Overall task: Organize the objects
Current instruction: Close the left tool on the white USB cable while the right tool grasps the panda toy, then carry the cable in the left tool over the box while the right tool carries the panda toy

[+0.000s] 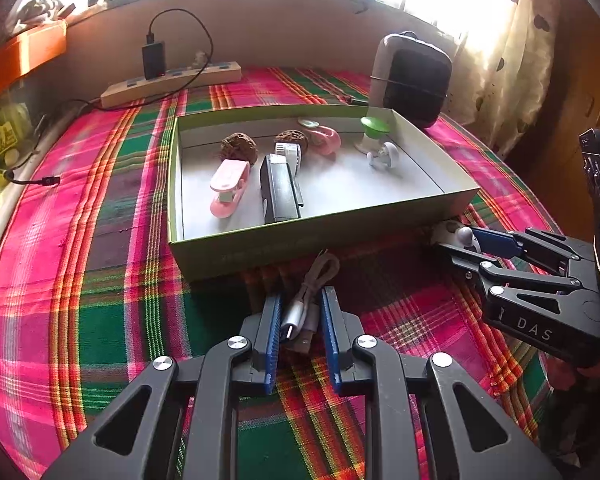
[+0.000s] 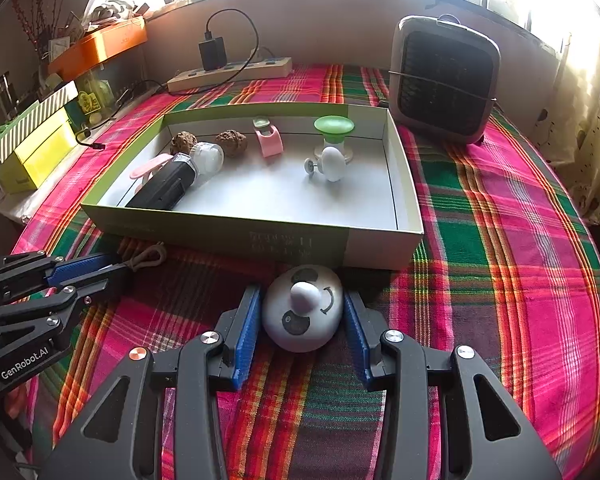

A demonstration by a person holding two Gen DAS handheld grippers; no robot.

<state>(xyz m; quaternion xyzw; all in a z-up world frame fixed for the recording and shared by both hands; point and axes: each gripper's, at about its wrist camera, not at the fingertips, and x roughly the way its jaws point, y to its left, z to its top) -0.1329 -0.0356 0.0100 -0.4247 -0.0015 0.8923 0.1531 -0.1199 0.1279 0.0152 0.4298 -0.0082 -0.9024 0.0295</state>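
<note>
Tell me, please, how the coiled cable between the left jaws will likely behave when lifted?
The coiled cable looks thin and soft, so it will probably sag. Its loose loop may unwind, and it seems light. Its plug ends lie between the jaws.

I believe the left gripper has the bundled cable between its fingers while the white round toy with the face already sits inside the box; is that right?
Not quite. The white round toy is not in the box; it lies on the cloth in front of it, between the right gripper's fingers, as the right wrist view shows. The left gripper does have the cable between its fingers.
</note>
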